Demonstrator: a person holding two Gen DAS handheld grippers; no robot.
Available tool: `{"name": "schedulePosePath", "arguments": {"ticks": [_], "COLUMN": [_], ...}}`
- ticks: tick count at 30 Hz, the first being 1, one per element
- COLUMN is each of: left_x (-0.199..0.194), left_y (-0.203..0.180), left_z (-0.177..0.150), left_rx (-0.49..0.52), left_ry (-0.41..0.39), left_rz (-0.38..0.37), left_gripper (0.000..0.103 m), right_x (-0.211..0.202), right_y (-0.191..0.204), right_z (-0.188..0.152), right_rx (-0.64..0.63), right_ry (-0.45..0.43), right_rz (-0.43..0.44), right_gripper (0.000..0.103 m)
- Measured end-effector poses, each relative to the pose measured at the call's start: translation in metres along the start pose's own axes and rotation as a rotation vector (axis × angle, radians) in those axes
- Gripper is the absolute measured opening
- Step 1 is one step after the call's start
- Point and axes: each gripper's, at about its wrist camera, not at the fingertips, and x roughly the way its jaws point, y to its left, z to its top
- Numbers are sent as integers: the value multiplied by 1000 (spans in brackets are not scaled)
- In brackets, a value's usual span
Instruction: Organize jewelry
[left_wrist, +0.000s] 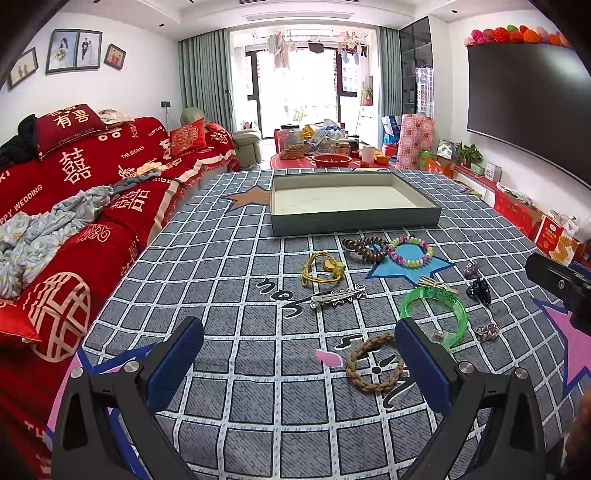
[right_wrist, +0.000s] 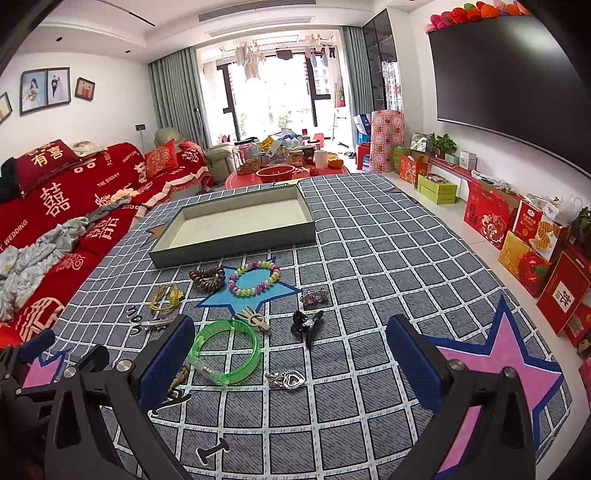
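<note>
Left wrist: "THE BIGDAY", "HAPPY WEDDING" on red sofa cover (left_wrist: 92, 166).

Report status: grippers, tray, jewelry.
Left gripper open, empty. Right gripper open, empty. Tray empty; jewelry, like the green bangle, loose on the cloth. Nothing in the way.

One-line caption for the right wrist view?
Open right gripper above a checked cloth strewn with a green bangle, bead bracelet and clips, before an empty tray.

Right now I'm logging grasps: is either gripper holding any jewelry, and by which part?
Nothing is held. The left gripper and right gripper are both open, empty.
</note>
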Motion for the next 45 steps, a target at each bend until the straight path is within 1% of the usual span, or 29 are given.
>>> {"name": "schedulePosePath", "arguments": {"ticks": [22, 29, 45], "left_x": [2, 6, 15], "left_y": [3, 4, 7], "left_z": [-3, -3, -2], "left_rx": [-6, -12, -25], "left_ry": [12, 28, 66], "left_rz": [-5, -3, 9], "left_gripper": [103, 103, 103], "right_x": [1, 5, 8], "right_y": [2, 10, 6], "right_z": [-2, -5, -5], "right_rx": [4, 6, 8], "right_ry": [4, 16, 23], "right_rz": [5, 9, 18], "right_gripper": [103, 103, 103]}}
